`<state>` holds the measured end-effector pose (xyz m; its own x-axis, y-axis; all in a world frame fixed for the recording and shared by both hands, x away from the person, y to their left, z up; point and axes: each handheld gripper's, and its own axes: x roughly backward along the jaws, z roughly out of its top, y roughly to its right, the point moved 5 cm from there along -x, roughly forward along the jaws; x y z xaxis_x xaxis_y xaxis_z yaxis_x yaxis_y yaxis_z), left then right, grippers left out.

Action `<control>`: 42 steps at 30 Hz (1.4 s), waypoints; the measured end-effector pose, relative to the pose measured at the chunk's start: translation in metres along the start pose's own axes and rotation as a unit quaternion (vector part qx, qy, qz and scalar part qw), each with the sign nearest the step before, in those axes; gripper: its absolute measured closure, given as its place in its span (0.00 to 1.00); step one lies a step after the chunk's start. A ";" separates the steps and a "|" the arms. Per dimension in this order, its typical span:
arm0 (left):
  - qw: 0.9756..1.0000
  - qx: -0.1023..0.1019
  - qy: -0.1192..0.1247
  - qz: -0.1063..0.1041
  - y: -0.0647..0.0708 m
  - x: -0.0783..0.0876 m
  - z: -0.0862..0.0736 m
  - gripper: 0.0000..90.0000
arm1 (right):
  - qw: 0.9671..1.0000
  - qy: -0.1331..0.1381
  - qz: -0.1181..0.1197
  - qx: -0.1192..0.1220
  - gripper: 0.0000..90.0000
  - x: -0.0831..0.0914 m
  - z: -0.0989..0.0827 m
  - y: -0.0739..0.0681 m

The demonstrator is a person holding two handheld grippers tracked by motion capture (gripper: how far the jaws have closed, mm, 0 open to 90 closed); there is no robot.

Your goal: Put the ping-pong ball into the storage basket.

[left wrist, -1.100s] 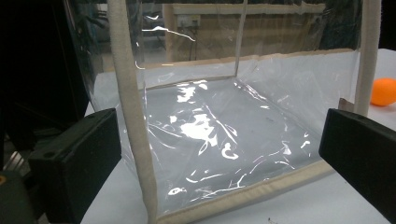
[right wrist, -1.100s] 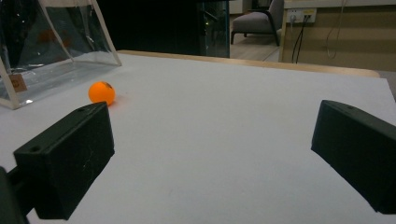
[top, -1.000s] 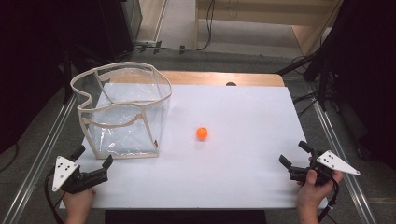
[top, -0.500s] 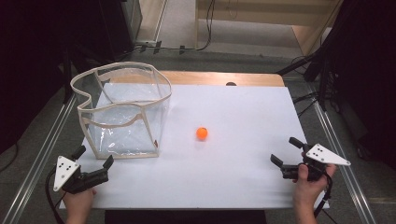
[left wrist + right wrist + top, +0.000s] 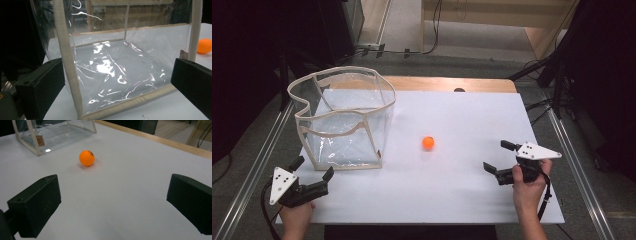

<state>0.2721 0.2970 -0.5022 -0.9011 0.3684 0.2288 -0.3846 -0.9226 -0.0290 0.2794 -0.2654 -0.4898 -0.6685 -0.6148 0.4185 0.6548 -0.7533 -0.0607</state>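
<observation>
Closing the wide-open, empty right claw [image 5: 500, 161] off-centre could knock the orange ball [image 5: 428, 143] rolling left across the table [image 5: 472, 120].

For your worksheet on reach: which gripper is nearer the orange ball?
Right. The right gripper sits right of the orange ball; the left gripper is farther, by the clear bag.

The right gripper [image 5: 502, 161] has been moved leftward and slightly forward across the table [image 5: 472, 120], away from the right edge. Its distance to the ball [image 5: 428, 143] has been reduced, though a clear gap remains. Its jaws have been kept apart.
</observation>
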 end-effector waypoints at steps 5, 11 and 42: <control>1.000 0.000 -0.001 0.000 0.000 0.000 0.000 0.00 | 1.000 -0.007 0.008 0.002 0.00 -0.009 0.011 -0.001; 1.000 0.000 -0.001 0.000 0.000 0.000 0.000 0.00 | 0.999 -0.020 0.019 0.022 0.00 -0.021 0.026 -0.002; 1.000 -0.003 -0.003 0.001 0.000 -0.001 0.000 0.00 | 0.995 -0.067 0.062 0.042 0.00 -0.069 0.058 -0.013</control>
<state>0.2725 0.2967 -0.5025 -0.9006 0.3660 0.2345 -0.3840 -0.9227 -0.0348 0.3377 -0.1998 -0.4658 -0.5314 -0.6605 0.5303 0.7597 -0.6486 -0.0465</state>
